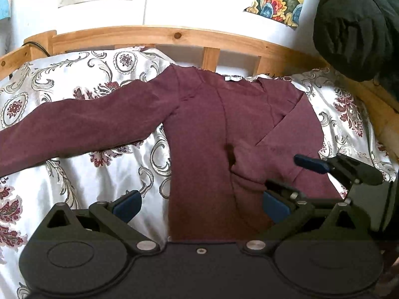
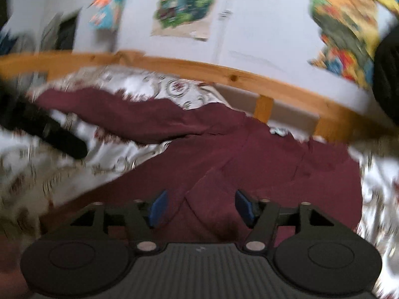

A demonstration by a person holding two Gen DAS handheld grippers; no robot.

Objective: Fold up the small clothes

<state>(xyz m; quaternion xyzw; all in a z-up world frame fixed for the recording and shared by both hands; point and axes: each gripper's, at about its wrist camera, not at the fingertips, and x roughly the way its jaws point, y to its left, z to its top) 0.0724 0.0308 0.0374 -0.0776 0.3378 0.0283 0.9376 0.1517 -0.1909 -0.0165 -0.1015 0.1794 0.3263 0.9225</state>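
On the bed [image 1: 82, 174] lies a maroon long-sleeved top [image 1: 204, 129] (right sleeve folded in); both the left gripper [image 1: 202, 206] and the right gripper [image 2: 200, 208] hover with fingers apart.

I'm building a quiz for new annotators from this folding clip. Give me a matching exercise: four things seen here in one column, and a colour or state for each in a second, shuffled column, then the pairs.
Things:
1. long-sleeved knit top
2. left sleeve as seen, of that top
3. right sleeve as seen
4. slatted wooden bed frame

States:
A. folded in across the body
B. pale pine with a knot
C. maroon, lying on the floral satin bedspread
D. stretched out flat to the side

Pairs: 1-C, 2-D, 3-A, 4-B
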